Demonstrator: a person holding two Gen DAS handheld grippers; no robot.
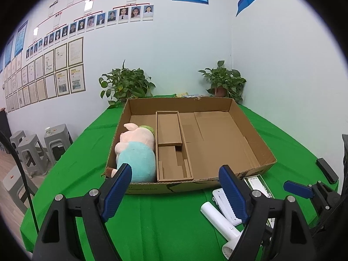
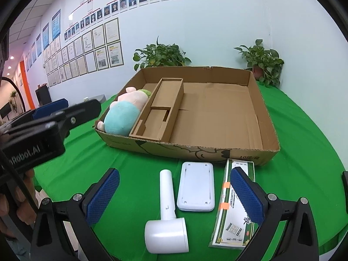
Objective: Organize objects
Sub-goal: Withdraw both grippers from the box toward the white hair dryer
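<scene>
Both sets of jaws gape wide, gripping nothing: the right gripper (image 2: pixel 174 193) hangs over the white handheld fan (image 2: pixel 166 219), white flat device (image 2: pixel 195 187) and green packet (image 2: pixel 233 204), lined up on the green tabletop (image 2: pixel 130 174) beside the cardboard box (image 2: pixel 187 148), an easy reach. The plush pig (image 1: pixel 134 152) fills the left compartment; the wide right bay offers room, its front wall the edge to clear, I'd say. The left gripper (image 1: pixel 176 189) hovers near the box.

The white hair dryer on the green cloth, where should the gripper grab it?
Probably by the handle: the white hair dryer lies flat with its slim round handle pointing toward the cardboard box, while its head looks fat. The open right gripper could come straight down, one finger on each side of the handle, clear of the white flat device.
</scene>
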